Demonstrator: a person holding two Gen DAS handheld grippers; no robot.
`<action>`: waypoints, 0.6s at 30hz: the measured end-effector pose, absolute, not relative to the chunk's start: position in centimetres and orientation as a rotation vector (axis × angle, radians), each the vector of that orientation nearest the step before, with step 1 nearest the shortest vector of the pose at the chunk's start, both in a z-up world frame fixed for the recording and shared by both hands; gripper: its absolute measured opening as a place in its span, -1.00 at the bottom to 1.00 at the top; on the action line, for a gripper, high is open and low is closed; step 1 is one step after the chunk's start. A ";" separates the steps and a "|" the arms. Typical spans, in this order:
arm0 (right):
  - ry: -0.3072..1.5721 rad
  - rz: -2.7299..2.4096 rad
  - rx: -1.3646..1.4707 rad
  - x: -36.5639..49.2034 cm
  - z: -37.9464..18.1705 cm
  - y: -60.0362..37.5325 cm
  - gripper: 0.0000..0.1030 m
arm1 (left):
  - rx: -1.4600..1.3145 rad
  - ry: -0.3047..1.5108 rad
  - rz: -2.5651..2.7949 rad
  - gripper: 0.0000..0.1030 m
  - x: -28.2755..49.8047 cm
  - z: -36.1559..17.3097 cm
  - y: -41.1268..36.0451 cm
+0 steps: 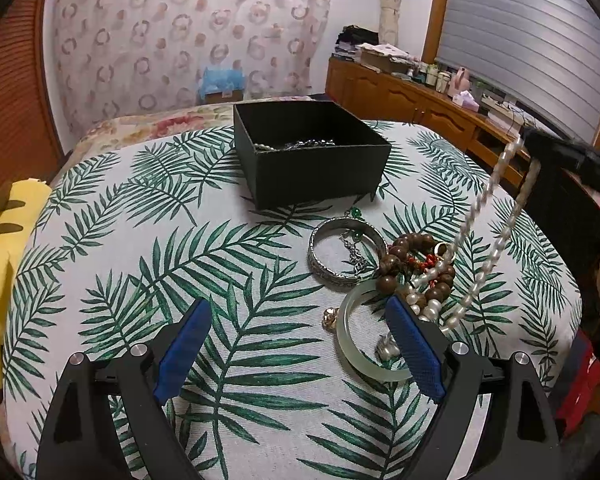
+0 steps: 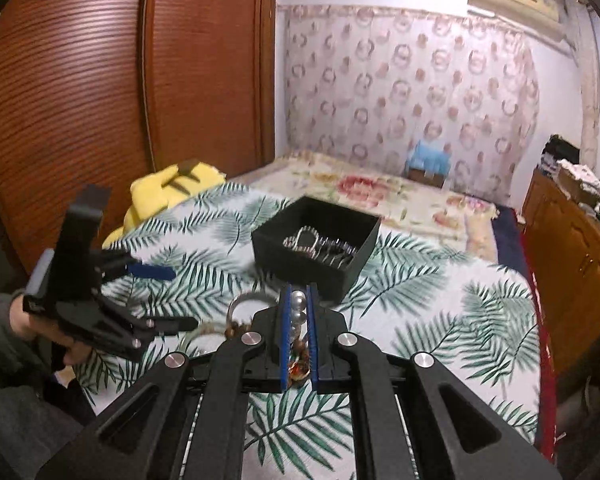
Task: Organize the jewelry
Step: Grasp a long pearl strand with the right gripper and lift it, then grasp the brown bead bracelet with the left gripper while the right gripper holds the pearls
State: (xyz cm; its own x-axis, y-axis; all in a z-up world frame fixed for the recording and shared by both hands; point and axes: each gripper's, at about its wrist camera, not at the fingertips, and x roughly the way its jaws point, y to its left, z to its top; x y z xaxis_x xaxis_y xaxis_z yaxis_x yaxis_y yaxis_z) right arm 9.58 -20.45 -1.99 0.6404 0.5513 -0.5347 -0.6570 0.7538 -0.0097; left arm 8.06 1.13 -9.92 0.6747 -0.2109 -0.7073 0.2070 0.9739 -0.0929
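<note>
A black open box (image 1: 308, 152) with some chains inside sits on the leaf-print cloth (image 1: 180, 240); it also shows in the right wrist view (image 2: 316, 242). A jewelry pile lies in front of it: a silver bangle (image 1: 346, 254), a brown bead bracelet (image 1: 416, 264), a pale green jade bangle (image 1: 364, 336), and small pieces. My right gripper (image 2: 299, 292) is shut on a pearl necklace (image 1: 488, 216) and holds it up, its lower end still in the pile. My left gripper (image 1: 300, 312) is open and empty, low over the cloth beside the jade bangle.
A yellow plush toy (image 1: 4, 256) lies at the cloth's left edge. A floral bedspread (image 2: 380, 192) extends behind the box. A wooden cabinet (image 1: 412, 100) with clutter stands at the right. A brown slatted wardrobe (image 2: 80, 100) stands on the left.
</note>
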 end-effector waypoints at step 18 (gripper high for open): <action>0.402 0.572 -0.160 9.9 3.2 -26.0 -0.84 | -0.017 0.795 -0.275 0.66 8.4 -9.4 0.0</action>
